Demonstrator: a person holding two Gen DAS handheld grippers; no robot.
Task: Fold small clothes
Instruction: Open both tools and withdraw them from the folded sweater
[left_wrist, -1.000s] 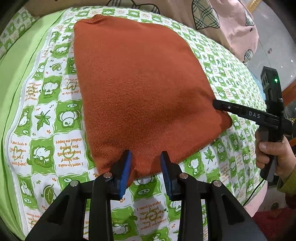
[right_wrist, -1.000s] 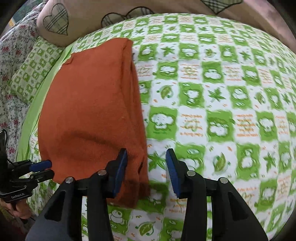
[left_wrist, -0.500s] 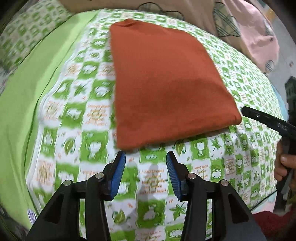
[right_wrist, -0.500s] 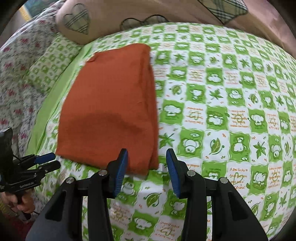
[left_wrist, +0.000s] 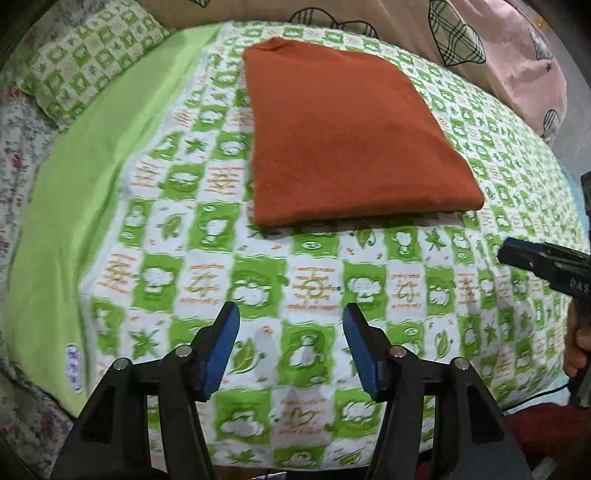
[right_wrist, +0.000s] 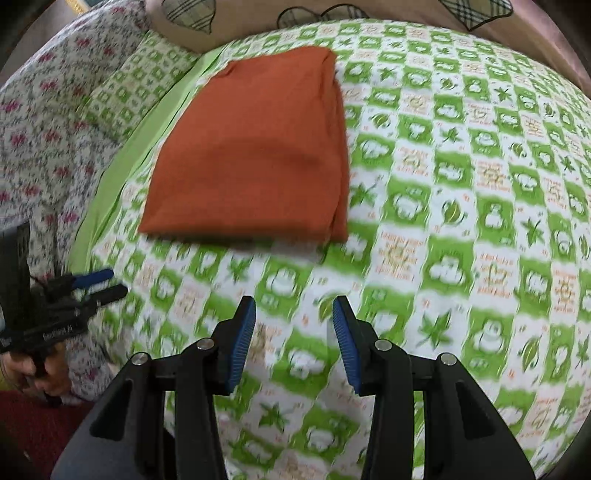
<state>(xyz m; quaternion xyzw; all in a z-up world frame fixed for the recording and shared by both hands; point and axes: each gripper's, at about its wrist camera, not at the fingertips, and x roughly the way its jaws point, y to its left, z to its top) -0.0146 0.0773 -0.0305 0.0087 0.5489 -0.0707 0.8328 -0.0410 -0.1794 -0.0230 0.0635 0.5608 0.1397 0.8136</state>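
A rust-orange knit garment (left_wrist: 343, 144) lies folded into a flat rectangle on the green-and-white patterned sheet (left_wrist: 303, 280). It also shows in the right wrist view (right_wrist: 255, 155). My left gripper (left_wrist: 291, 347) is open and empty, held back from the garment's near edge over the sheet. My right gripper (right_wrist: 293, 339) is open and empty, also back from the near edge. The right gripper shows at the right edge of the left wrist view (left_wrist: 546, 264). The left gripper shows at the left of the right wrist view (right_wrist: 92, 286).
A plain lime-green sheet border (left_wrist: 85, 177) runs along the left. A green patterned pillow (left_wrist: 81, 55) and a floral cover (right_wrist: 48, 122) lie beyond it. Beige and pink heart-print bedding (left_wrist: 491, 44) lies at the back. The bed's front edge is just below both grippers.
Both grippers have pulled back from the garment's near edge toward the front of the bed and stayed open. The garment lies flat and has not moved.
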